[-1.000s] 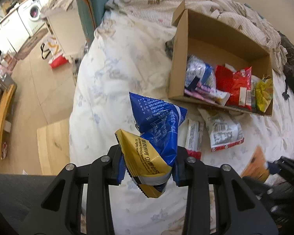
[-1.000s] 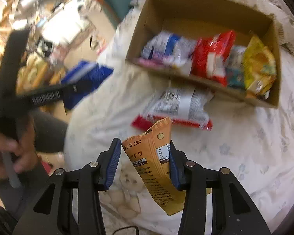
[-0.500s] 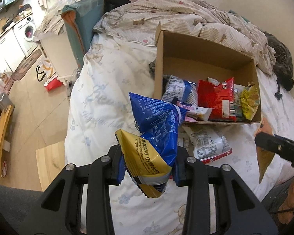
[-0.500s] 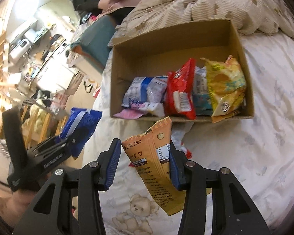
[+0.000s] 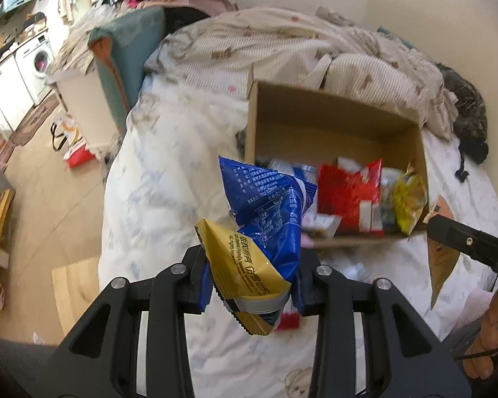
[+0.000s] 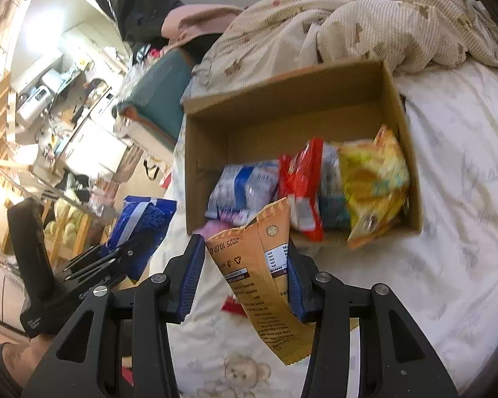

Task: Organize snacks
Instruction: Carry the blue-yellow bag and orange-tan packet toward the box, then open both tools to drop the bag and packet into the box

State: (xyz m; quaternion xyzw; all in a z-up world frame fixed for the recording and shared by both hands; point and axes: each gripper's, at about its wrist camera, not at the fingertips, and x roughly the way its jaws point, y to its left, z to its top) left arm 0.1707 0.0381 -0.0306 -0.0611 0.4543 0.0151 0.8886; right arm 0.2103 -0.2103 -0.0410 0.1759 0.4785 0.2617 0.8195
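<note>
1. The left tool (image 5: 250,280) is clamped on a crinkled blue and gold foil snack bag (image 5: 265,229), which stands up between its blue-padded fingers (image 5: 204,285) and leans toward the far right.
2. The right tool (image 6: 245,275) grips a flat orange paper snack packet (image 6: 265,275) printed with dark text; the packet's upper end points toward the box and its lower end hangs past the right finger.
3. An open brown cardboard box (image 6: 282,112) lies on the white patterned bed sheet (image 6: 464,199), beyond both tools in both views.
4. Inside the box, along its near wall, sit a pale blue and white snack bag (image 6: 242,189), a red snack bag (image 6: 302,185) and a yellow snack bag (image 6: 375,179), packed side by side from left to right. The far half of the box floor is bare cardboard.
5. In the left wrist view the right tool (image 5: 468,243) enters from the right with the orange packet (image 5: 443,262) hanging just beside the box's near right corner.
6. In the right wrist view the left tool (image 6: 96,265) with its blue bag (image 6: 142,229) is at the left, near the box's left wall but apart from it.
7. A rumpled beige striped quilt (image 5: 282,46) is heaped at the far side of the box.
8. A small red packet (image 5: 289,320) lies on the sheet under the left tool, mostly hidden.
</note>
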